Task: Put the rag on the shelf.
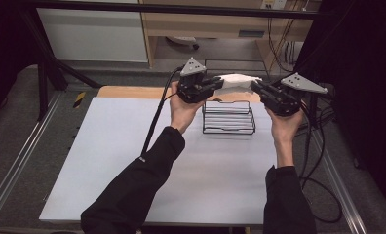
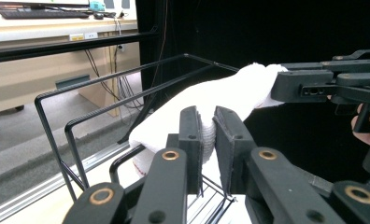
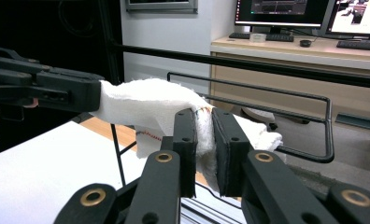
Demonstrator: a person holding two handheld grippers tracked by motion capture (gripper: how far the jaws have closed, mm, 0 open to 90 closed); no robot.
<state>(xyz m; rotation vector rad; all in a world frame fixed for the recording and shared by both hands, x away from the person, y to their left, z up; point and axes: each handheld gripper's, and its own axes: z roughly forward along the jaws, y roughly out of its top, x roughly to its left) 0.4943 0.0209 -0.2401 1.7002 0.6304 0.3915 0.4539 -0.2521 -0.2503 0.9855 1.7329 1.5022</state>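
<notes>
A white table [image 1: 132,161] stands over grey floor, with a wooden desk at the far side. One black wire rack [image 1: 228,118] sits far-centre. One white cloth [image 1: 237,82], soft and perhaps red-stitched, hangs stretched above it, pinched by the left gripper [image 1: 219,86] and the right gripper [image 1: 255,87], both clamped on its ends.
</notes>
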